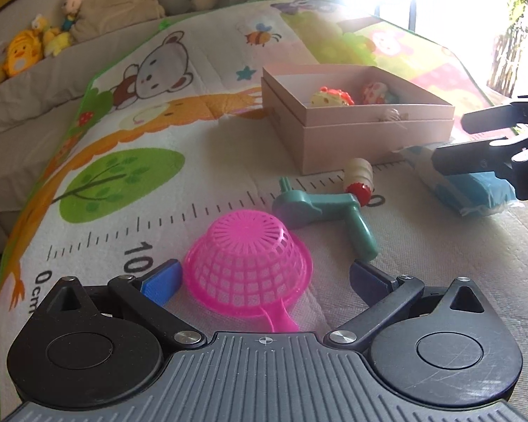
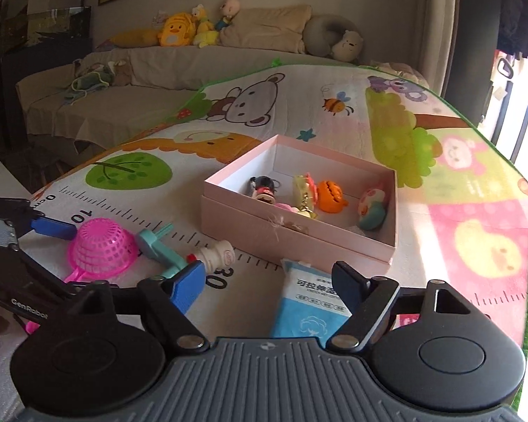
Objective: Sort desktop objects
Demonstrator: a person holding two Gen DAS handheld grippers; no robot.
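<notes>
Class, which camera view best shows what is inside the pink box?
The right wrist view: it looks down into the pink box, showing several small toys. The left wrist view sees the box side-on, with only two toys peeking above its rim.

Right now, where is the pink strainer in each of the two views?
Left wrist view: the pink strainer lies upside down at bottom centre, between the open left tongs.
Right wrist view: it sits at the left edge.
Shared landmark: the pink box.

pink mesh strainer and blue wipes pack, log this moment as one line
left gripper: open, straddling upturned pink plastic mesh strainer | right gripper: open, over blue wet-wipes pack | pink cardboard box: holds small toys
</notes>
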